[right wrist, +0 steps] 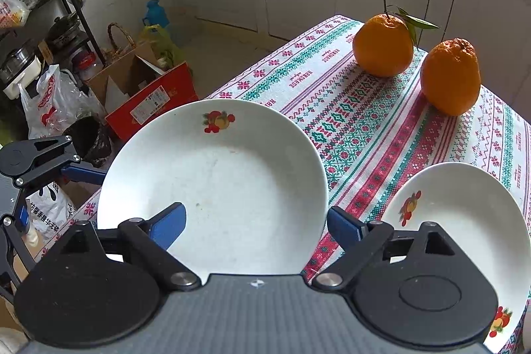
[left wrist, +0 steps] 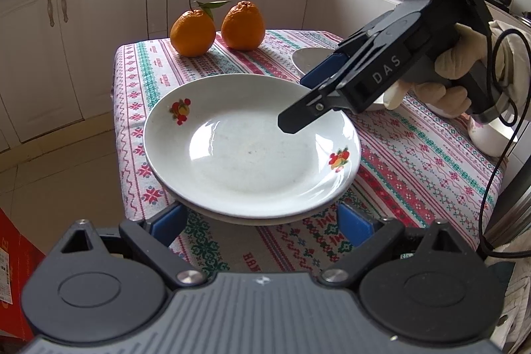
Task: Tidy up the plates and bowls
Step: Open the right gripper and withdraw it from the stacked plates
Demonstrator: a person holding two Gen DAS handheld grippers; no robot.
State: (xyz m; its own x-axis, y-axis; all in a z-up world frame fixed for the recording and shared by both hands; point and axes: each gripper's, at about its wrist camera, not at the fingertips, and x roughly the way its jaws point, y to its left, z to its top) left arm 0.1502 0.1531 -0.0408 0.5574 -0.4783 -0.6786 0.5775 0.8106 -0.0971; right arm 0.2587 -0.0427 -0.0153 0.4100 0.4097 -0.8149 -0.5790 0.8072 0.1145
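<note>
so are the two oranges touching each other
Apart. The left wrist view shows cupboard and tablecloth between the leafy orange and the other orange; the right wrist view shows a gap too.

left black two-finger gripper with blue pads [left wrist: 262, 223]: jaws spread wide, level, fingers pointing forward, low | right black two-finger gripper with blue pads [right wrist: 255, 223]: jaws spread wide, tilted downward, nothing between its pads | white-gloved right hand [left wrist: 444, 78]: wrapped round the right gripper's grey handle
</note>
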